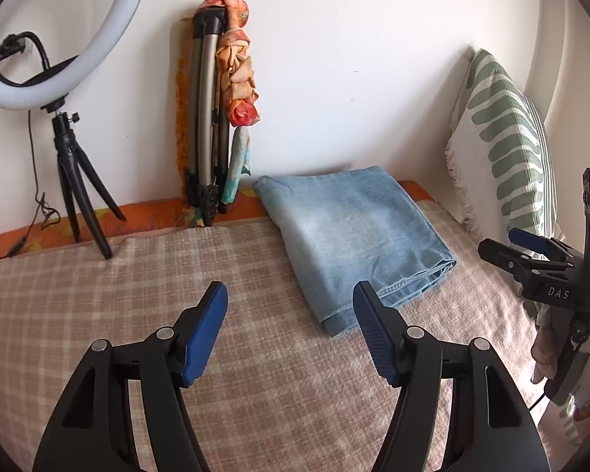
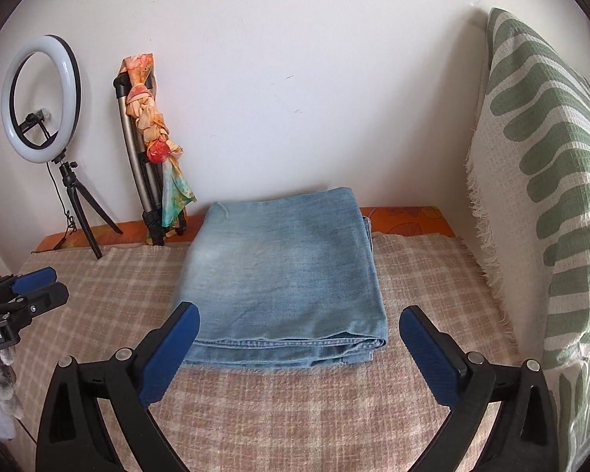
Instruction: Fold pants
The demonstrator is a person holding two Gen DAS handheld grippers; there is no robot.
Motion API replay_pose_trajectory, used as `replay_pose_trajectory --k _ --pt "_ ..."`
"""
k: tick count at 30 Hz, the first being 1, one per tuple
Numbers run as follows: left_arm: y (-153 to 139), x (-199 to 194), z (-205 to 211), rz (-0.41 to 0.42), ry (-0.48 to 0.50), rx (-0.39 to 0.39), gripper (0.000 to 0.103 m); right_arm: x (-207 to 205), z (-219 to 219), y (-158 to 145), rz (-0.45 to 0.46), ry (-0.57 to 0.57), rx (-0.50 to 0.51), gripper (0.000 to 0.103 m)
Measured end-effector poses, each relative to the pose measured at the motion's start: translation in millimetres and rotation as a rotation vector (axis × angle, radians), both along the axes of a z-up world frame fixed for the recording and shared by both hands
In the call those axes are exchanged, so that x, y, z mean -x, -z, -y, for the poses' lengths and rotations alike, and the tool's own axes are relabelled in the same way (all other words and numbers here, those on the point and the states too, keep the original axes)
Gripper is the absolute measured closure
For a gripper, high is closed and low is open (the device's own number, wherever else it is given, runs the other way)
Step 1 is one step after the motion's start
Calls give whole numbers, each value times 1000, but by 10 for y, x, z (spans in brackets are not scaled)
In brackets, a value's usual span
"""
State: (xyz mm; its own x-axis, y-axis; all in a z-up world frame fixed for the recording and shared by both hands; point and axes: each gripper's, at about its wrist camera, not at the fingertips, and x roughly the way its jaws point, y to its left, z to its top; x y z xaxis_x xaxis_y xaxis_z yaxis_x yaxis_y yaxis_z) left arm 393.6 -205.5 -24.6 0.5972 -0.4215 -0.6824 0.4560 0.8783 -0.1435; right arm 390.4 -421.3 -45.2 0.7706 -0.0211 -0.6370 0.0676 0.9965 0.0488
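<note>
Pants [image 2: 283,271] lie folded square on the blanket [image 2: 295,413], near the wall. Left gripper [image 1: 291,330] and right gripper [image 2: 299,350], both spread and empty, should withdraw without snagging the hem.

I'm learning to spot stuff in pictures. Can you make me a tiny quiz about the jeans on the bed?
1. True or false: the jeans lie folded on the checked blanket.
2. What stands nearest the ring light? A) folded tripod B) green-patterned cushion C) jeans
3. Does the left gripper or the right gripper hold anything between its fingers?

Key: 1 true. 2 A. 3 No, both are open and empty.
</note>
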Motion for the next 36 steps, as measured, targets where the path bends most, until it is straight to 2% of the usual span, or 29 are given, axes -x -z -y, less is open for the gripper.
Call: replay_pose_trajectory --k 9,20,27,36 --pt "-67 553 -282 19 -24 -4 30 515 -323 -26 26 13 36 0" --pt "-89 1115 -557 57 -18 -3 27 1079 -630 -72 79 28 29 0" --pt "-93 1341 -728 76 -27 20 25 1337 -843 -10 89 29 42 0" --pt "-33 1428 -863 78 -52 36 24 1519 -1031 74 112 29 52 0"
